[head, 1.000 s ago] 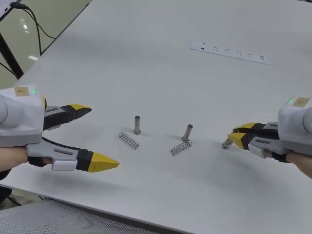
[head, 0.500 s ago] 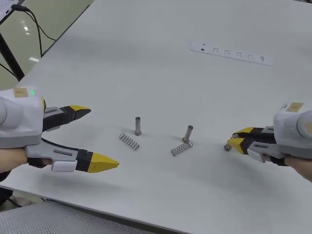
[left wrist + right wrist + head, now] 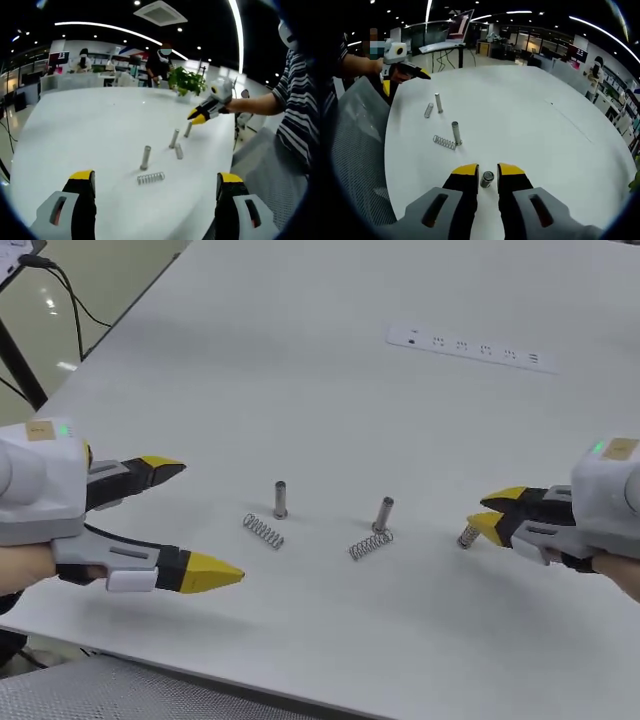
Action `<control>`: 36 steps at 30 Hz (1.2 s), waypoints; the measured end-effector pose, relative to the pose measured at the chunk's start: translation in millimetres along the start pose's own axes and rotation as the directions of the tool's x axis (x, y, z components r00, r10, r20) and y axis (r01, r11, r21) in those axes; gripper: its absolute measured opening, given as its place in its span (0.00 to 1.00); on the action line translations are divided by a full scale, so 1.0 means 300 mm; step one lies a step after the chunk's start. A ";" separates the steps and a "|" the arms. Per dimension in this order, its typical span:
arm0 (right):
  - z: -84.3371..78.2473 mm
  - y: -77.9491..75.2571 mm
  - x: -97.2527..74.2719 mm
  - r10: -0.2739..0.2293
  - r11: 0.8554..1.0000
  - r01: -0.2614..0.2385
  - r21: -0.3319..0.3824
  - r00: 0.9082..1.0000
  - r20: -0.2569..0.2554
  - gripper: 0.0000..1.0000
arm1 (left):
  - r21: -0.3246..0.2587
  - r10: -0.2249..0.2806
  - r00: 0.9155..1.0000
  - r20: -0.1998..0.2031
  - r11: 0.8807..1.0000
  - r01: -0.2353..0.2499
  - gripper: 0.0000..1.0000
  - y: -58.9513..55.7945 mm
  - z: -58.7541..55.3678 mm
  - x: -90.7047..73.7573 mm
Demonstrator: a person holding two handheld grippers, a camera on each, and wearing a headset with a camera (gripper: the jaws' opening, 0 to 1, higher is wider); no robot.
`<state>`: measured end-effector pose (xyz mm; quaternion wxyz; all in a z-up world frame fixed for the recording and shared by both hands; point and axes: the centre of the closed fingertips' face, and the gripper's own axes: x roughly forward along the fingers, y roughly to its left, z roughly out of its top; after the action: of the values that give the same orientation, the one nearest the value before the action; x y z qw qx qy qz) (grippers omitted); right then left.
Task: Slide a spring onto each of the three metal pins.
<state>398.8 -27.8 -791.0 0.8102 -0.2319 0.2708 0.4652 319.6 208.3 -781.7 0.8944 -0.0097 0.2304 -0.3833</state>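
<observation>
Standing upright on the white table [image 3: 330,420] are three metal pins: the left pin [image 3: 280,498], the middle pin [image 3: 386,513] and the right pin [image 3: 467,536], which carries a spring coiled round its shaft. Two more springs lie flat on the table, the left spring [image 3: 263,530] just near-left of the left pin and the middle spring [image 3: 371,545] just beside the foot of the middle pin. The right claw [image 3: 492,513] is parted only a little; the right gripper view shows the right pin between its yellow tips, not clamped. The left claw [image 3: 207,522] hovers wide open and empty, left of the left spring. A power strip [image 3: 470,347] lies far right
</observation>
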 end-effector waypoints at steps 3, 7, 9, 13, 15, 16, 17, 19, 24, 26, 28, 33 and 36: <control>0.035 0.025 -0.015 0.026 1.000 -0.025 -0.019 0.999 0.026 0.12 | 0.002 -0.001 1.000 -0.003 1.000 0.001 0.98 -0.001 0.000 0.000; 0.070 0.061 -0.027 0.053 0.996 -0.050 -0.070 0.998 0.041 0.12 | 0.002 -0.003 1.000 -0.001 1.000 0.003 0.98 -0.003 0.003 0.001; 0.087 0.088 -0.028 0.078 0.992 -0.073 -0.102 0.996 0.044 0.12 | 0.005 -0.004 1.000 -0.003 1.000 0.004 0.98 -0.003 0.004 0.001; 0.093 0.129 -0.020 0.116 0.976 -0.111 -0.189 0.993 0.014 0.12 | 0.006 -0.003 1.000 -0.003 1.000 0.003 0.98 -0.003 0.006 -0.001; 0.098 0.155 -0.013 0.141 0.967 -0.136 -0.214 0.990 0.007 0.12 | 0.006 -0.003 1.000 -0.004 1.000 0.003 0.98 -0.003 0.006 -0.002; 0.098 0.165 -0.010 0.152 0.963 -0.148 -0.225 0.988 0.000 0.12 | 0.006 -0.002 1.000 -0.005 1.000 0.002 0.98 -0.002 0.005 -0.003; 0.098 0.180 -0.005 0.176 0.955 -0.172 -0.241 0.984 -0.008 0.12 | 0.006 -0.002 1.000 -0.005 1.000 0.002 0.98 -0.002 0.005 -0.004; 0.098 0.207 0.005 0.202 0.939 -0.201 -0.280 0.979 -0.027 0.13 | 0.005 0.000 1.000 -0.007 1.000 0.000 0.98 -0.002 0.001 -0.007; 0.098 0.263 0.042 0.251 0.896 -0.260 -0.360 0.965 -0.072 0.13 | 0.004 0.002 1.000 -0.014 1.000 -0.002 0.98 -0.001 -0.006 -0.014; 0.095 0.275 0.060 0.248 0.875 -0.267 -0.403 0.964 -0.100 0.13 | 0.005 0.005 1.000 -0.016 1.000 -0.005 0.98 0.000 -0.008 -0.017; 0.095 0.290 0.077 0.257 0.858 -0.281 -0.429 0.960 -0.114 0.13 | 0.002 0.005 1.000 -0.014 1.000 -0.005 0.98 -0.002 -0.008 -0.021; 0.079 0.303 0.116 0.234 0.765 -0.290 -0.575 0.957 -0.171 0.10 | 0.002 0.009 1.000 -0.017 1.000 -0.009 0.98 0.000 -0.013 -0.028; 0.064 0.314 0.142 0.232 0.733 -0.304 -0.608 0.953 -0.196 0.12 | 0.002 0.010 1.000 -0.017 1.000 -0.010 0.98 -0.002 -0.015 -0.030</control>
<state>338.1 54.2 -816.1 0.5938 -0.4732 0.1725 0.6275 312.1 214.8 -782.0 0.8943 -0.0046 0.2378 -0.3791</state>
